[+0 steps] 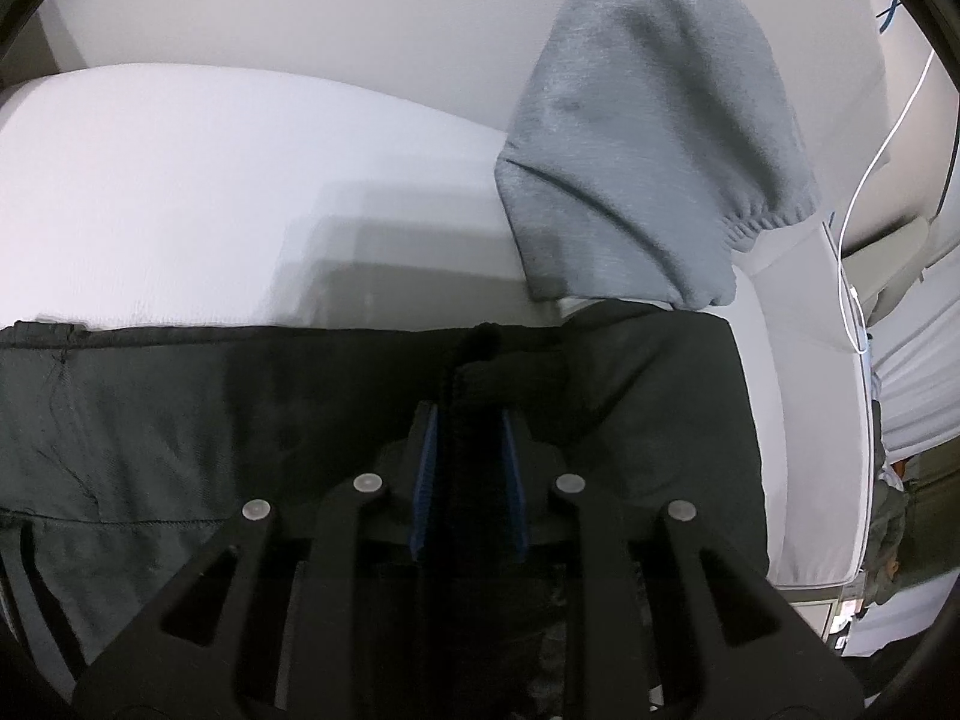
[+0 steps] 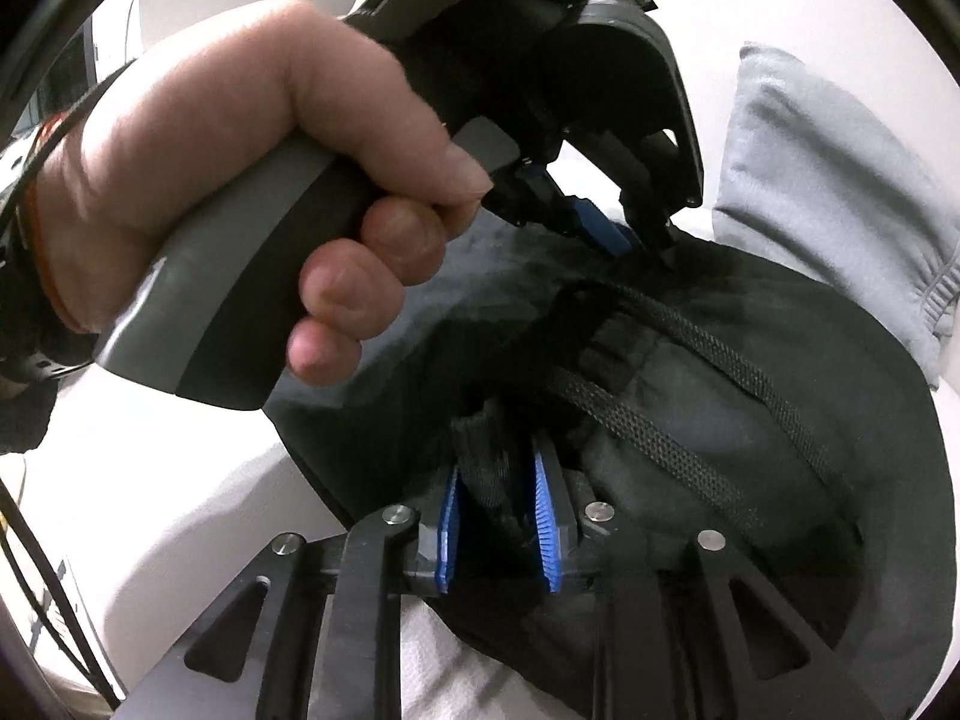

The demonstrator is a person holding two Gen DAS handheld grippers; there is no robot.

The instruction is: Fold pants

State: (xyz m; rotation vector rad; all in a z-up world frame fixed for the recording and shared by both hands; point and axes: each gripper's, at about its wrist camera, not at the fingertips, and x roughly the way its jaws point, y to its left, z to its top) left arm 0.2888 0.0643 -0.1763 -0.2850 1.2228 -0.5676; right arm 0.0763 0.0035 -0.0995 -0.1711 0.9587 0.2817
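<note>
So both tools are clamped on the black pants (image 1: 180,408) right now. In the left wrist view, the left tool (image 1: 469,420) has a bunched ridge of the dark fabric squeezed between its blue pads (image 1: 426,468), right near the pants' straight top edge. The pants lie spread across a white padded surface (image 1: 180,180), looks like a bed or mattress, hard to say for sure. Just past that edge there's a grey sweatshirt-type garment (image 1: 648,150) with a ribbed cuff, its lower corner touching or slightly overlapping the black fabric.

The right wrist view shows the right tool (image 2: 498,498) pinching a wad of the waistband area, with a black woven drawstring (image 2: 660,420) looping across the pants just beside it. The person's left hand (image 2: 240,180) is wrapped around the grey handle of the other tool, which is nosed down into the fabric a bit further along the same edge. The grey garment (image 2: 810,180) sits off to the right in that view too. A white cable (image 1: 870,138) hangs at the far right in the left view.
</note>
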